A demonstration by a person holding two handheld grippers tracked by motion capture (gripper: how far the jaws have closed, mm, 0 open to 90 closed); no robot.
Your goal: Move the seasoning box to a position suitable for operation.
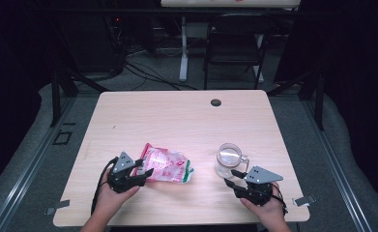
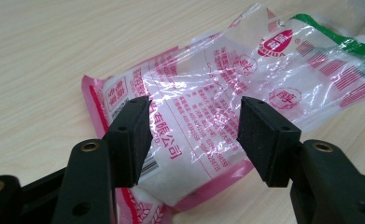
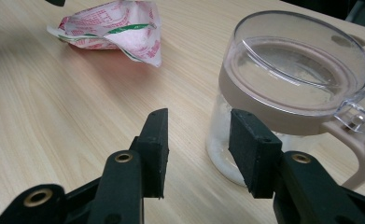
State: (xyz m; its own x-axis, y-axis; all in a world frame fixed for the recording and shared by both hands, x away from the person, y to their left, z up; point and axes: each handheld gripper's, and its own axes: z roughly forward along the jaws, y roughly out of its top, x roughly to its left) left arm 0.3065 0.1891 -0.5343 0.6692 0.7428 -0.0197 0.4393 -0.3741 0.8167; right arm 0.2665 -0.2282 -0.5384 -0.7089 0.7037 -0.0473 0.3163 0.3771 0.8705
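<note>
Tongs released both sides, over light wood tabletop. Left tongs straddle near end of crinkled pink-and-white plastic bag, pads not pressing. Right tongs gape just short of clear lidded jar with beige handle.

a light wooden table is standing on grey floor; a black folding chair is sitting behind in dimness.
</note>
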